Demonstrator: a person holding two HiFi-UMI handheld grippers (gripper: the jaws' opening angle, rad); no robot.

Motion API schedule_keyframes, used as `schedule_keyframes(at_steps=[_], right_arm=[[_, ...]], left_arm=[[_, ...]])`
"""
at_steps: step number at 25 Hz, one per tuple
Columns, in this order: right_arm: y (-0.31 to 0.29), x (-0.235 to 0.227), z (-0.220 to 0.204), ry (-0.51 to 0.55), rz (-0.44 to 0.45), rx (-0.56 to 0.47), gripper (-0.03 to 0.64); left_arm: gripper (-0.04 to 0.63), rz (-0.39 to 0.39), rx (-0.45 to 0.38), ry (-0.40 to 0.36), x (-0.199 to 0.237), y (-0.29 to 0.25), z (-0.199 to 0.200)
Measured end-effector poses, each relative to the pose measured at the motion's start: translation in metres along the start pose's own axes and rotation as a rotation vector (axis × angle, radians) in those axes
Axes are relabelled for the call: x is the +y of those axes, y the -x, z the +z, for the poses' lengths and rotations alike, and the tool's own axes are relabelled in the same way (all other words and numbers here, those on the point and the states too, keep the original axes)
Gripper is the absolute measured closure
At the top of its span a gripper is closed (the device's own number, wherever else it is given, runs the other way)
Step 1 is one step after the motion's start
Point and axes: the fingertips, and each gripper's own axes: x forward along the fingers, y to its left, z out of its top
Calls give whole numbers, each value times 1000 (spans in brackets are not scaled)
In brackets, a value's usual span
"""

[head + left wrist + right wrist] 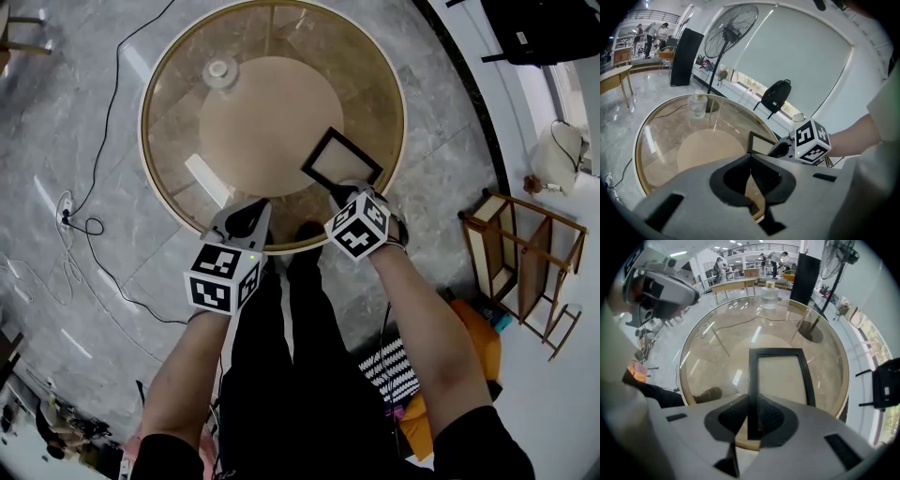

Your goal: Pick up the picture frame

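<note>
The right gripper (345,190) points steeply down over the near right edge of the round glass table (187,84), and its jaws are clamped on the picture frame (342,159). The right gripper view confirms it: the black frame (780,376) lies flat on the glass, and its left bar runs straight down between the two dark pads, which press on it from both sides at the gripper (752,416). The frame sits on the table's right side, near the rim and partly over the tan disc under the glass.

The left gripper (246,217) hovers at the table's near edge, just left of the right one. Its jaws (751,176) are pressed together with nothing between them. From its own view the frame (761,143) shows beyond, beside the other gripper's marker cube.

A small clear jar (221,70) stands on the far side of the table, well apart from the frame. A black cable (103,122) trails over the floor to the table's left.
</note>
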Motion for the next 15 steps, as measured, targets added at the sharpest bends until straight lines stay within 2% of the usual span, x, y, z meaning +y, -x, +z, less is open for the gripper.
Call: schedule_keyframes(at_steps=[2, 4, 15], right_arm=[[11, -5, 5, -18, -9, -21, 552], [23, -5, 11, 6, -12, -36, 552], [145, 13, 54, 108, -12, -149, 552]], left_arm=[[592, -8, 4, -19, -7, 7, 7], [592, -8, 9, -29, -11, 13, 13], [592, -8, -62, 23, -50, 76, 90]])
